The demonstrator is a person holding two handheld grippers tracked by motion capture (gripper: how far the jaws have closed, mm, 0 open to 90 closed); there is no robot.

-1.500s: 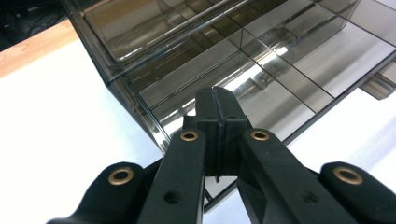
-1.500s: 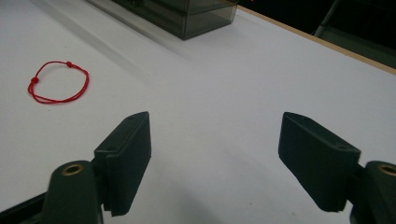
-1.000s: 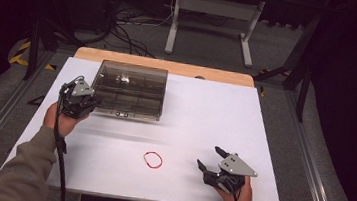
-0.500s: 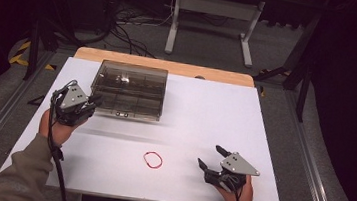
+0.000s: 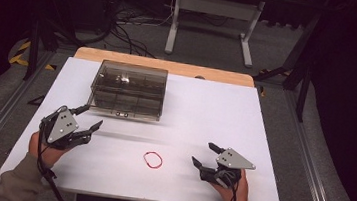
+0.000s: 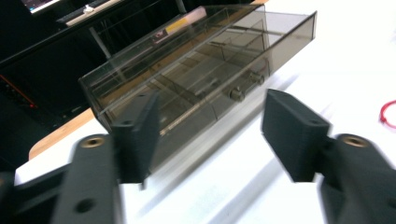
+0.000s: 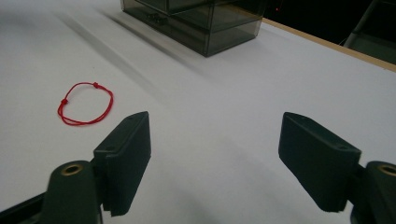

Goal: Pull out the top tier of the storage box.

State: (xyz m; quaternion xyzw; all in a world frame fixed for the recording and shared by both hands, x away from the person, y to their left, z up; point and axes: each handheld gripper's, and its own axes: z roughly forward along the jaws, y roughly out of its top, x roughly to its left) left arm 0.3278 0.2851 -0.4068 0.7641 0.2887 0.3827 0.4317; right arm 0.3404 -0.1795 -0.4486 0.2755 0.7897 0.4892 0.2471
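A smoky clear plastic drawer box [image 5: 128, 89] stands at the back left of the white table [image 5: 205, 113]. A red string loop [image 5: 153, 159] lies near the front middle. My left gripper [image 5: 88, 117] is open at the front left, just short of the box, with nothing between its jaws. In the left gripper view the box [image 6: 201, 70] and its small knobs [image 6: 236, 94] lie ahead of that gripper [image 6: 210, 128]. My right gripper [image 5: 205, 154] is open at the front right, right of the loop. The right gripper view has the loop [image 7: 85, 103] ahead to the left of the gripper [image 7: 215, 154].
A wooden strip [image 5: 165, 65] edges the table's far side. Behind it stand a metal stand [image 5: 210, 18] and floor cables [image 5: 123, 29]. In the right gripper view the box [image 7: 201, 21] is far ahead.
My left gripper has drawn back from the box's left front corner toward the table's front left. The right gripper, the loop and the box have stayed put.
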